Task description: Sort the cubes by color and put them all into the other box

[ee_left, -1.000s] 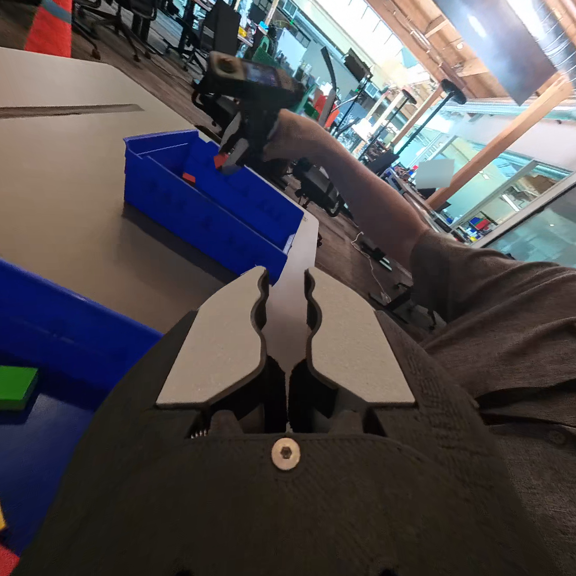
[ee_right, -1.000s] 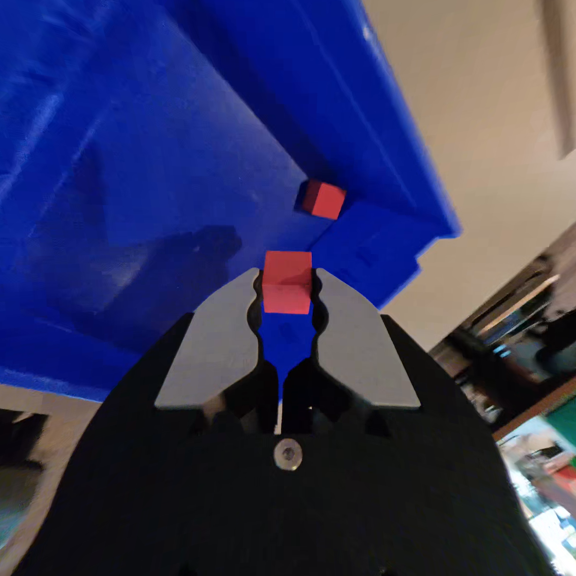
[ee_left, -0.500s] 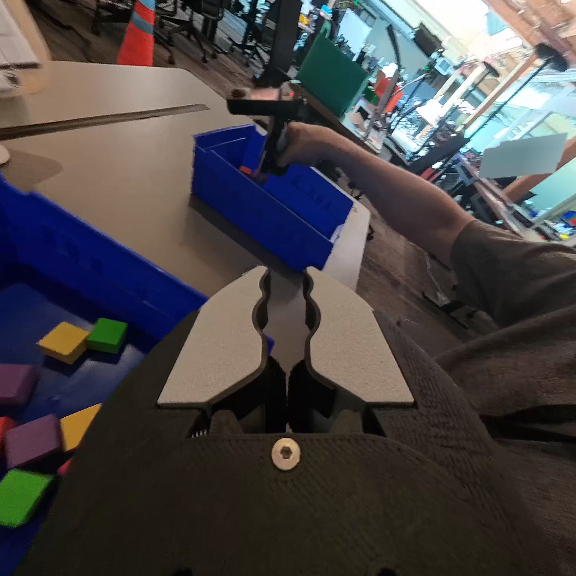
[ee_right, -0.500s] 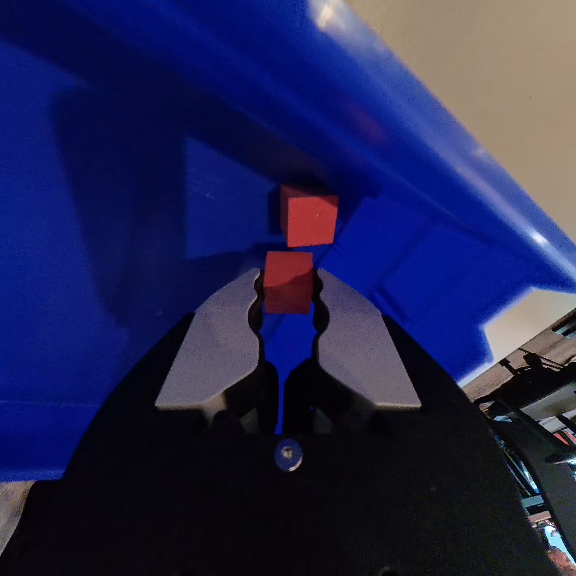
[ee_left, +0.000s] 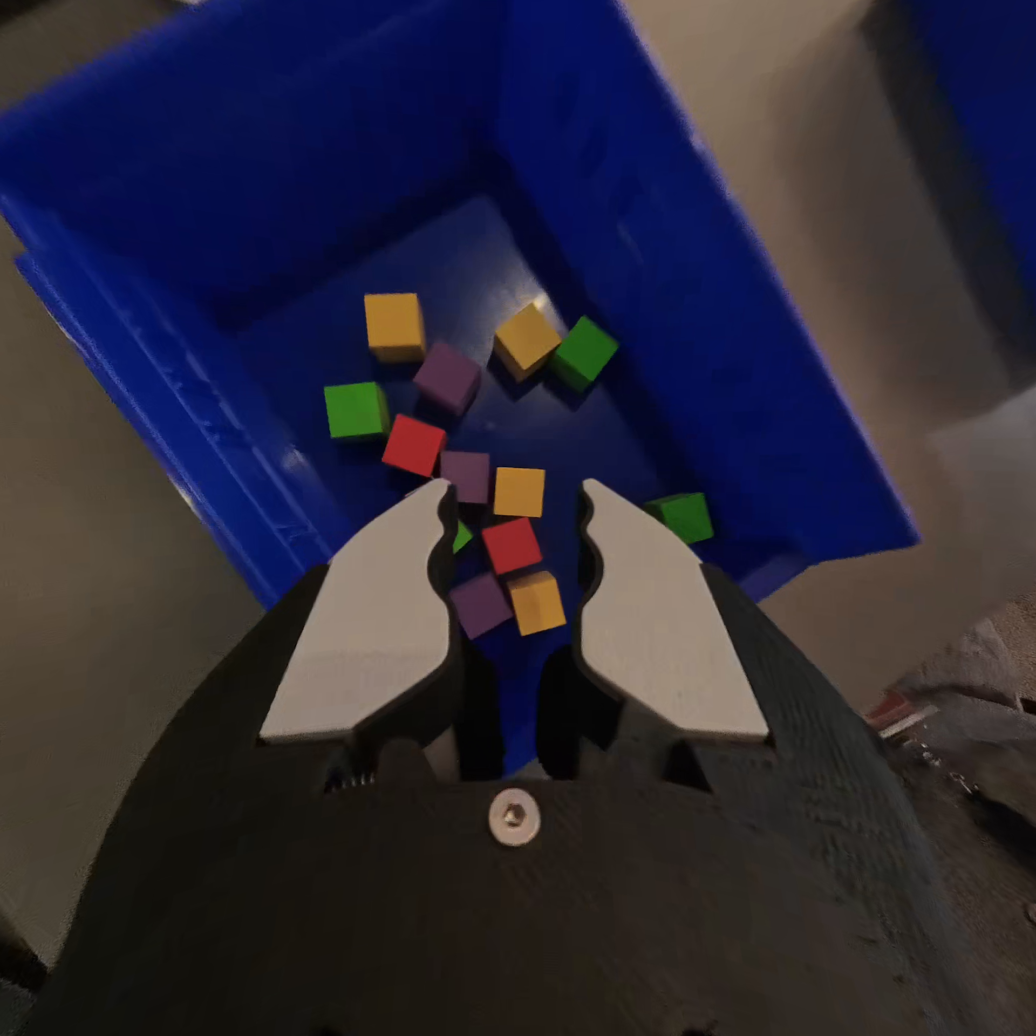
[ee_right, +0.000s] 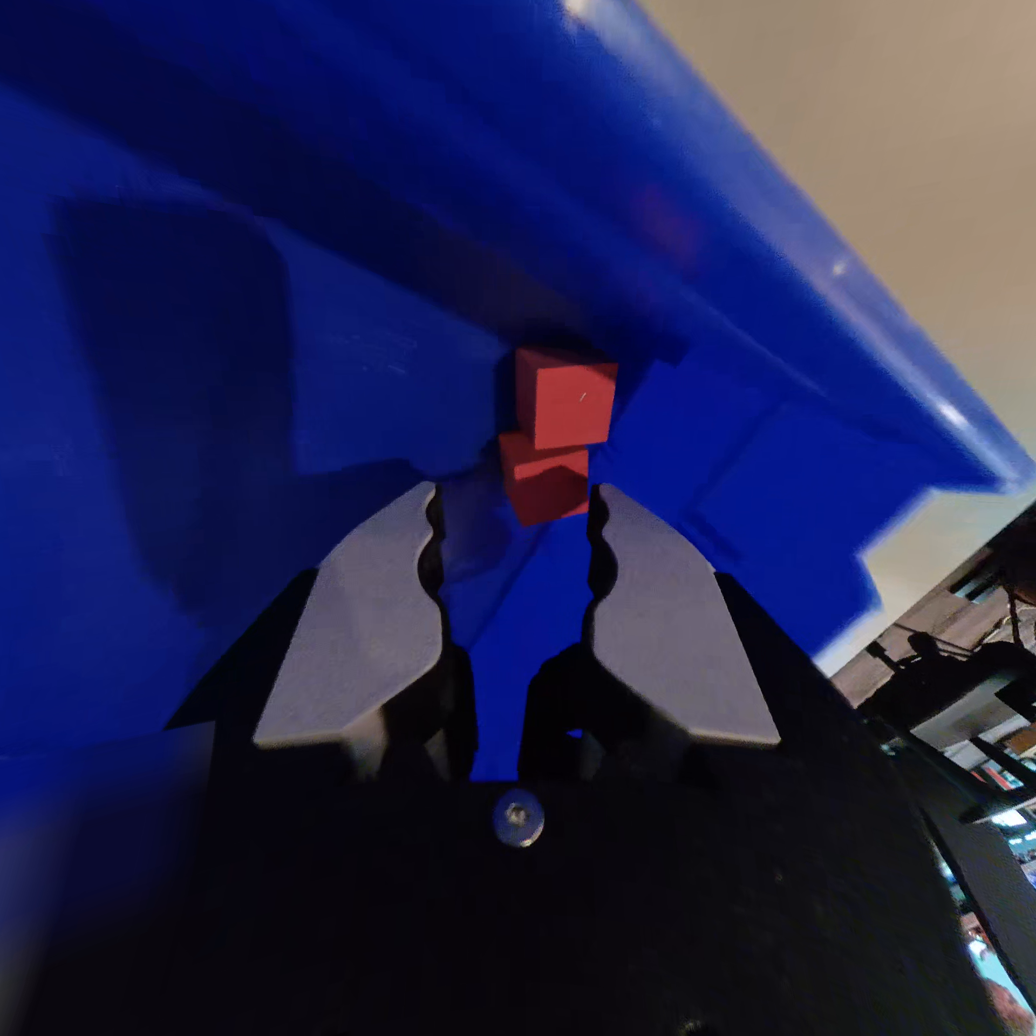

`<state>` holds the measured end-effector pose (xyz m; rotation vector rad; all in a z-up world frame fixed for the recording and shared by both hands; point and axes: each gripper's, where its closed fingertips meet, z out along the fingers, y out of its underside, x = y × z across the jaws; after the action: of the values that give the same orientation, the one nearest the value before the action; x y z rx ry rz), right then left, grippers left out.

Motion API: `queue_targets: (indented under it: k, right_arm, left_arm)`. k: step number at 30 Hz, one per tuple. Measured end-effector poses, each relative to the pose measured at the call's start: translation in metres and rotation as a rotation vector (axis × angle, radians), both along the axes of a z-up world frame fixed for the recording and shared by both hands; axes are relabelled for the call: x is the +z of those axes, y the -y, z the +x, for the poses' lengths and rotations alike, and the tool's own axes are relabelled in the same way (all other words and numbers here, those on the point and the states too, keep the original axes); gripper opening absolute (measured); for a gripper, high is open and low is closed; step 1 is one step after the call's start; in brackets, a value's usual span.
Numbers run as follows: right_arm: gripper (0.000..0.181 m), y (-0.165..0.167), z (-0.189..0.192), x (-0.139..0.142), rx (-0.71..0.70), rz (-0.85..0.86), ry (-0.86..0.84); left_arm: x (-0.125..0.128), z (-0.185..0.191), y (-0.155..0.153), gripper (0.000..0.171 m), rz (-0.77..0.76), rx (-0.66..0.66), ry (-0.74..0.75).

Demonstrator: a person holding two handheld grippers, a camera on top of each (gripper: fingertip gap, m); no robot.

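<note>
In the left wrist view my left gripper (ee_left: pixel 513 496) is open and empty above a blue bin (ee_left: pixel 701 314) that holds several small cubes: yellow, green, purple and red. A red cube (ee_left: pixel 511 545) lies on the bin floor between the fingers, with a yellow cube (ee_left: pixel 519 491) just beyond it. In the right wrist view my right gripper (ee_right: pixel 513 496) is open inside a second blue bin (ee_right: pixel 336 280). A red cube (ee_right: pixel 546 493) lies free just past the fingertips, close to the right finger (ee_right: pixel 661 611). It touches another red cube (ee_right: pixel 569 403) in the bin's corner.
Both bins stand on a beige table (ee_left: pixel 95 560), which also shows in the right wrist view (ee_right: pixel 897 140). The edge of another blue bin (ee_left: pixel 986 112) shows at the top right of the left wrist view. Dark room furniture (ee_right: pixel 953 673) lies beyond the table edge.
My right gripper opened and let go of the red cube, which now rests against the other red cube. My left gripper swung down over the bin of cubes and opened wider.
</note>
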<state>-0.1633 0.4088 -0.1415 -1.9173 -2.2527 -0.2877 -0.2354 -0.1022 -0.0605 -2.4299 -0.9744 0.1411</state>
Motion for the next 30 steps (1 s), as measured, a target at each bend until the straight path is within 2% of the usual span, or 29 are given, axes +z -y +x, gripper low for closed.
queue_targets:
  k: [3,5,8,11,21,30]
  right_arm:
    - [0.048,0.012,-0.001,0.021,0.039,0.026,-0.075]
    - [0.047,0.023,-0.001,0.035,0.071,0.035,-0.125]
    - [0.045,0.037,0.002,0.051,0.127,0.062,-0.178]
    - [0.045,0.050,0.004,0.064,0.175,0.074,-0.233]
    - [0.042,0.090,0.018,0.097,0.280,0.062,-0.431]
    - [0.041,0.113,0.042,0.111,0.369,0.069,-0.532]
  left_arm:
    - [-0.020,-0.013,0.003,0.025,-0.065,0.046,0.025]
    - [-0.033,-0.016,0.004,0.022,-0.080,0.087,0.087]
    - [-0.046,-0.023,0.007,0.033,-0.100,0.155,0.151]
    - [-0.049,-0.033,0.006,0.044,-0.098,0.209,0.146]
    - [-0.072,-0.041,0.016,0.053,-0.237,0.311,0.240]
    - [-0.091,-0.047,0.014,0.052,-0.257,0.381,0.304]
